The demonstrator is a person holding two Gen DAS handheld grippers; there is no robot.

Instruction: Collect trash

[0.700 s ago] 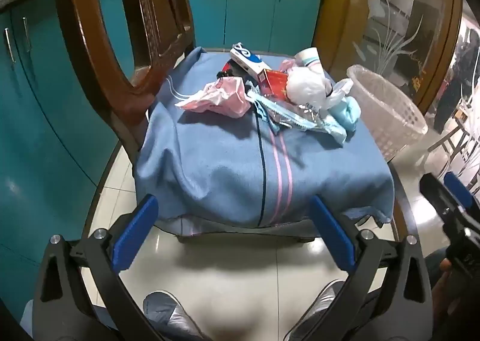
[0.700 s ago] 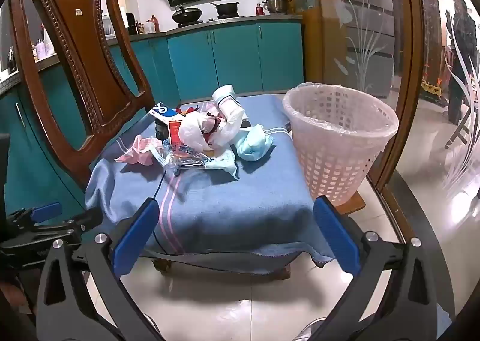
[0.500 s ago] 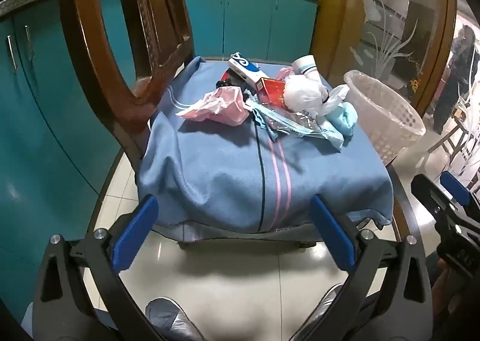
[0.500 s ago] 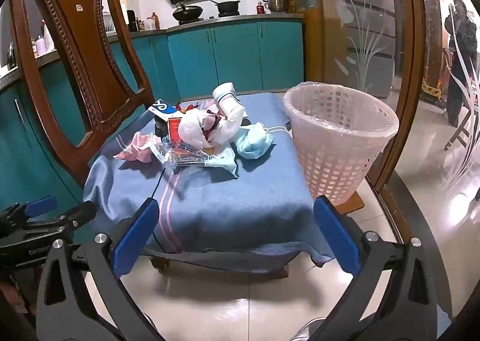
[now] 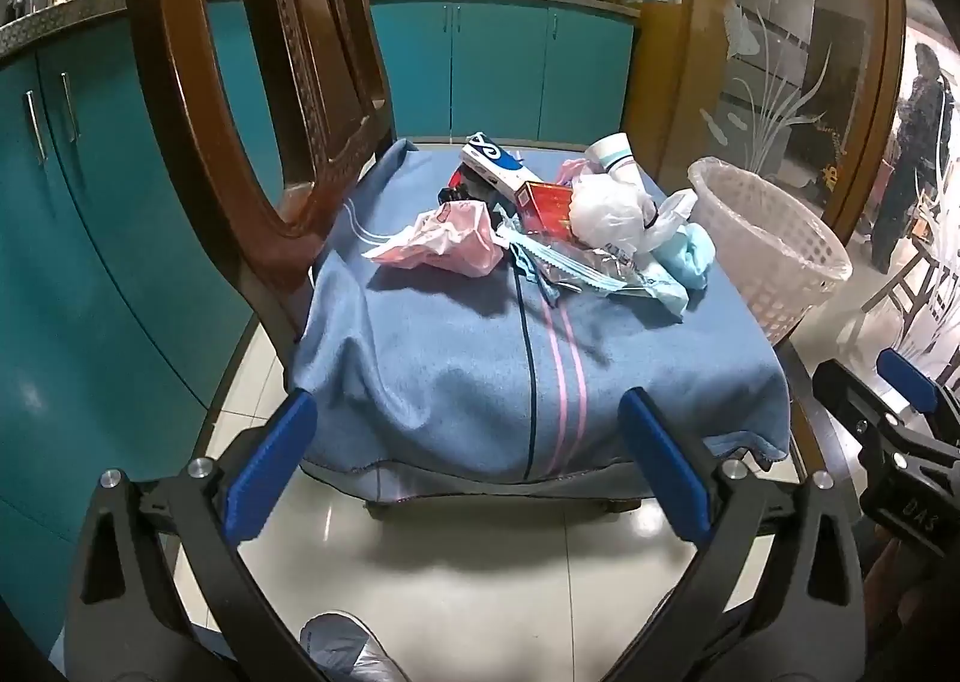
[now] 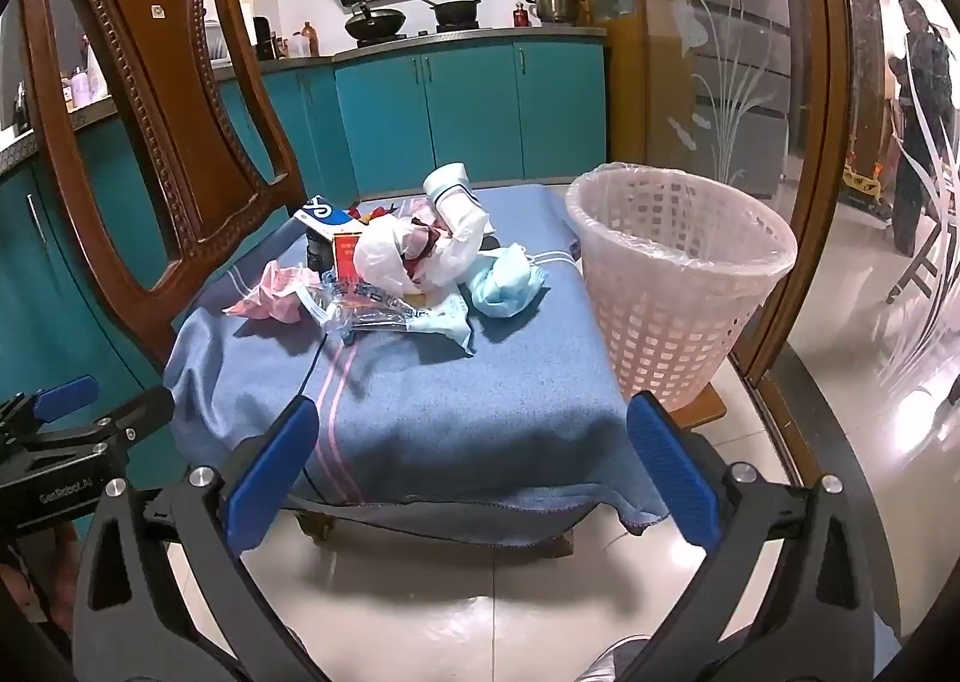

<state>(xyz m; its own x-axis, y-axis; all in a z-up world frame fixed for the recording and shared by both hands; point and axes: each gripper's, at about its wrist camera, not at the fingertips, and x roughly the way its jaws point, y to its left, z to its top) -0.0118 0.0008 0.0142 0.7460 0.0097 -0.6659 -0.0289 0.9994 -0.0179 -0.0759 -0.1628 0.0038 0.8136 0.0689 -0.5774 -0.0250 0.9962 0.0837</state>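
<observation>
Both claws, left (image 5: pixel 459 463) and right (image 6: pixel 471 466), gape wide and empty, short of the chair. The trash (image 6: pixel 396 277) lies heaped on the blanket (image 6: pixel 456 394), beside the basket (image 6: pixel 678 274). Tangled wrappers may drag neighbours off the edge — or a claw may snag the blanket.

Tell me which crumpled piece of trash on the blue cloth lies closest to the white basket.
The light blue crumpled mask; the pink one sits on the far side.

Trash heaped ahead of the open jaws: crumpled pink bag (image 5: pixel 447 238) left, white plastic bag (image 6: pixel 390 256) centre, blue mask (image 6: pixel 507 283) right, clear wrapper (image 6: pixel 384 316) nearest. White lined basket (image 6: pixel 678 286) stands upright, right of the pile.
</observation>
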